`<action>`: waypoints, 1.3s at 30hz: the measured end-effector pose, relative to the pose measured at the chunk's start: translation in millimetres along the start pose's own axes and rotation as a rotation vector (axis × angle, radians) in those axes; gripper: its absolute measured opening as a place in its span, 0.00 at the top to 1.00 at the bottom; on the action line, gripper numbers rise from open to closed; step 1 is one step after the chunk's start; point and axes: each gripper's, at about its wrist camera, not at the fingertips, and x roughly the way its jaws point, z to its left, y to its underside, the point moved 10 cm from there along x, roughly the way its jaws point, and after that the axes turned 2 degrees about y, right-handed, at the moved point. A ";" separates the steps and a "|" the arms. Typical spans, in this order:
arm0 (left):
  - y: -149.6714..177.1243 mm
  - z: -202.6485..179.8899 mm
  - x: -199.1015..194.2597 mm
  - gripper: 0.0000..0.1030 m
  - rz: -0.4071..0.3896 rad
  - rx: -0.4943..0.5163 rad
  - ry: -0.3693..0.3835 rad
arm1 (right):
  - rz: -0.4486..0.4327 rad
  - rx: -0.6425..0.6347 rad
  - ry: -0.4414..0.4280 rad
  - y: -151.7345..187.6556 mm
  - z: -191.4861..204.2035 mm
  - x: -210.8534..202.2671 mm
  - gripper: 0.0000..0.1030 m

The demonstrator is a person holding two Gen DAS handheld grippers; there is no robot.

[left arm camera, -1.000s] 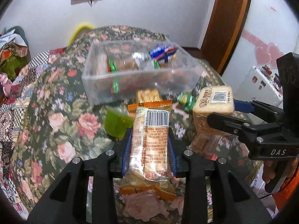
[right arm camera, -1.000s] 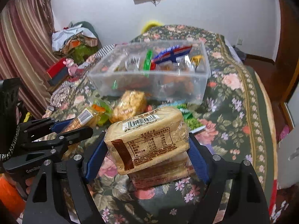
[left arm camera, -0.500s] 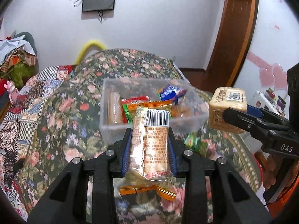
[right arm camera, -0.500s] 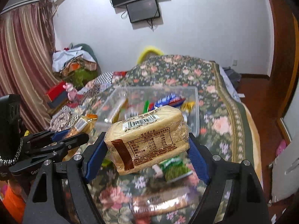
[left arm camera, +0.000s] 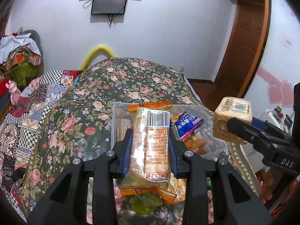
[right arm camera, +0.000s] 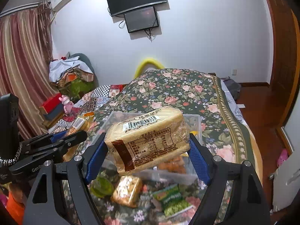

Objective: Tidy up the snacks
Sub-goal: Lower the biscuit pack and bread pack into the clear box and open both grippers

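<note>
My left gripper [left arm camera: 150, 148] is shut on a long orange-edged biscuit pack [left arm camera: 150, 144], held in the air in front of the clear plastic snack box [left arm camera: 215, 142]. My right gripper [right arm camera: 147, 150] is shut on a wrapped block of sliced bread [right arm camera: 148, 138], also held up over the near side of the clear box [right arm camera: 193, 120]. The bread [left arm camera: 231, 118] and right gripper [left arm camera: 243, 131] show at the right of the left wrist view. The left gripper [right arm camera: 75, 136] with its pack [right arm camera: 79, 122] shows at the left of the right wrist view.
The box holds a blue packet [left arm camera: 187, 123] and other snacks. On the floral bedspread [left arm camera: 131, 80] below lie a green packet [right arm camera: 172, 200], a biscuit pack [right arm camera: 127, 191] and a green jelly cup [right arm camera: 102, 187]. A clothes pile [right arm camera: 71, 73] lies at the left; door frame at right.
Both grippers have risen with their snacks still held. The box and the loose snacks on the bed now sit lower and smaller in both views, and more of the wall shows.
</note>
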 end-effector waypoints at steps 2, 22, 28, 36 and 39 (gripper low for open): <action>-1.6 3.2 9.4 0.67 0.012 -0.005 -0.004 | 0.009 0.008 -0.001 -3.8 -0.4 11.5 0.23; 8.4 31.7 85.1 0.67 0.135 -0.021 -0.069 | 0.156 -0.048 0.060 3.8 5.8 99.6 0.23; 14.6 31.8 85.2 0.48 0.148 -0.019 -0.065 | 0.179 -0.075 0.056 6.8 10.0 102.6 0.21; 9.8 22.6 58.9 0.44 0.106 0.012 -0.068 | 0.135 -0.118 0.065 -1.4 16.6 77.9 0.20; 9.6 18.3 43.6 0.43 0.091 0.027 -0.071 | 0.120 -0.106 0.052 -0.9 15.4 60.8 0.20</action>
